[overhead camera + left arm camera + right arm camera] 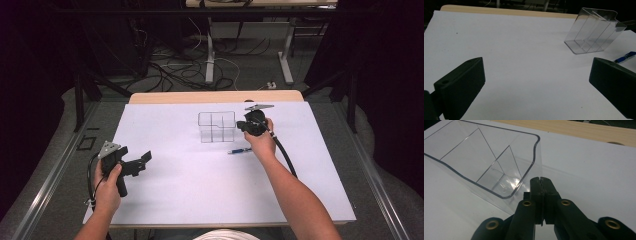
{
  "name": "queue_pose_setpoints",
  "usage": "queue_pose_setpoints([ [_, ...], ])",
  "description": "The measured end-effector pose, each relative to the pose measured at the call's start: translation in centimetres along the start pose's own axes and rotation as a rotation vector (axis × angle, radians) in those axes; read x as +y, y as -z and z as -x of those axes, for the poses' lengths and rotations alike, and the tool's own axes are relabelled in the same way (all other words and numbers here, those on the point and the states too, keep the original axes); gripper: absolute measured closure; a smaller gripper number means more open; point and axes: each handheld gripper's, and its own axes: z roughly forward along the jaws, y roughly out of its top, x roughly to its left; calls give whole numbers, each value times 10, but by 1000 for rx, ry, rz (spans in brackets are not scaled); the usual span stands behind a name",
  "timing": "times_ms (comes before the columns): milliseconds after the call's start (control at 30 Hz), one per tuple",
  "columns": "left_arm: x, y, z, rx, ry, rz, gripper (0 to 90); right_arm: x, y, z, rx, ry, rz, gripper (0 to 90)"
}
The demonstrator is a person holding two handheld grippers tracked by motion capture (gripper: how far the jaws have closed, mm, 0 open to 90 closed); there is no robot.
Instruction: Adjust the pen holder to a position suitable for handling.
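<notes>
One clear organizer (three compartments), one blue pen, one white sheet.

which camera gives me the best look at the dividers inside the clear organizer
The right gripper view: the organizer sits close, seen from above its rim, dividers plain. The left gripper view shows it farther off, from the side. The high view shows it small.
</notes>
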Motion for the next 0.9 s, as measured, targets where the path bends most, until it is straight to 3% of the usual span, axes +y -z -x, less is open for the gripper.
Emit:
queue_pose_setpoints([
  [333,0,0,0,3,0,0,1,5,14,5,-20,27,13,776],
  [567,0,-2,-1,4,4,-1,1,7,20,2,-29,85,19,662],
  [900,-1,-2,-2,1,7,-1,2,9,29,-7,-46,197,-19,514],
])
